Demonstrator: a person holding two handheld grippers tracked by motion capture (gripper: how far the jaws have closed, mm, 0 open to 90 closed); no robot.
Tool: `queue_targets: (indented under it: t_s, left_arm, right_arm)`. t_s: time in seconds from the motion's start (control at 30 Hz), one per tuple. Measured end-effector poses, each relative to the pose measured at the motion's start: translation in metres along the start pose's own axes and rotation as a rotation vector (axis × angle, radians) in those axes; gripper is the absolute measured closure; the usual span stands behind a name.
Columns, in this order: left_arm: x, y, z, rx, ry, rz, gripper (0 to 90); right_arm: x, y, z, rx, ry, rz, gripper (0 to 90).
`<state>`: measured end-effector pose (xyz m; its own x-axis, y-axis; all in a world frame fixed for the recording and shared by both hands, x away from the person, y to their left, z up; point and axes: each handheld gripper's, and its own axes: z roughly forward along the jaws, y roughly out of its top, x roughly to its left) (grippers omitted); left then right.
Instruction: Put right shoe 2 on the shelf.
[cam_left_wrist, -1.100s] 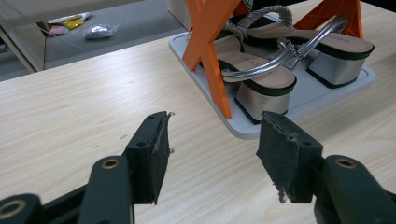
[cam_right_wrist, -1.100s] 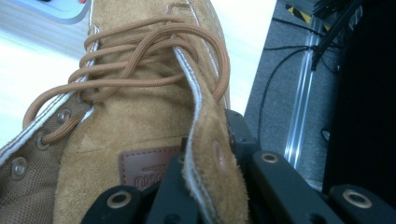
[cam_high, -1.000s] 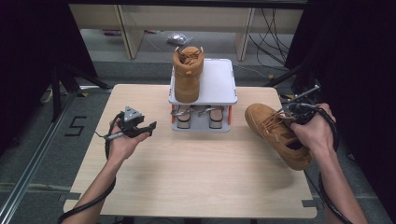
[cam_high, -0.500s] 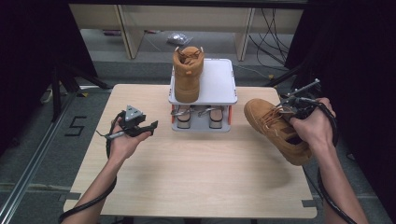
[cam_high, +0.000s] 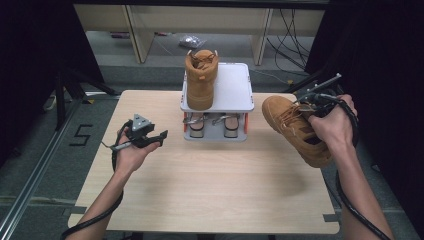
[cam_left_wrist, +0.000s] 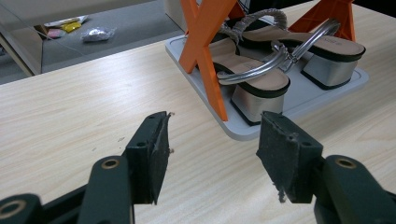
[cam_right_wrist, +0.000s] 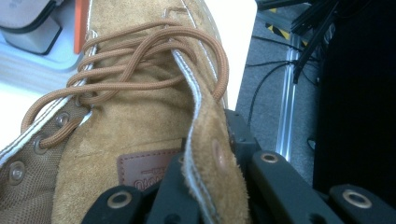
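Note:
A tan suede lace-up boot (cam_high: 292, 127) hangs tilted above the table's right edge, toe toward the rack. My right gripper (cam_high: 312, 102) is shut on it. In the right gripper view the jaws of my right gripper (cam_right_wrist: 205, 186) pinch the eyelet flap of the boot (cam_right_wrist: 140, 116) beside the brown laces (cam_right_wrist: 140, 60). A matching boot (cam_high: 200, 80) stands upright on the left half of the grey rack's top shelf (cam_high: 232, 87). My left gripper (cam_high: 161, 137) hovers open over the table's left side. The left gripper (cam_left_wrist: 212, 144) has nothing between its jaws and points at the rack.
Silver-heeled sandals (cam_left_wrist: 261, 79) sit on the rack's lower tray (cam_left_wrist: 317, 93) between orange legs (cam_left_wrist: 205, 42). In the high view the sandals (cam_high: 212, 125) show under the top shelf. The wooden table (cam_high: 210, 185) stretches toward me. Cables and dark frames line the right side.
My right hand has lifted the boot a little higher off the table. The left hand has stayed still with its jaws as wide as before.

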<state>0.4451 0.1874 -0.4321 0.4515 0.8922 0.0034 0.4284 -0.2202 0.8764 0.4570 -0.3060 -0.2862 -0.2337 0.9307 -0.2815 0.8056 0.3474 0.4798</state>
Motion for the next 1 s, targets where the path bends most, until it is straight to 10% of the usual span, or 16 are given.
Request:
queue_targets:
  t_s: [1.0]
  left_arm:
    - [0.000, -0.004, 0.002, 0.004, -0.005, -0.002, 42.3]
  right_arm:
    - [-0.001, 0.040, -0.002, -0.048, -0.065, 0.016, 85.8]
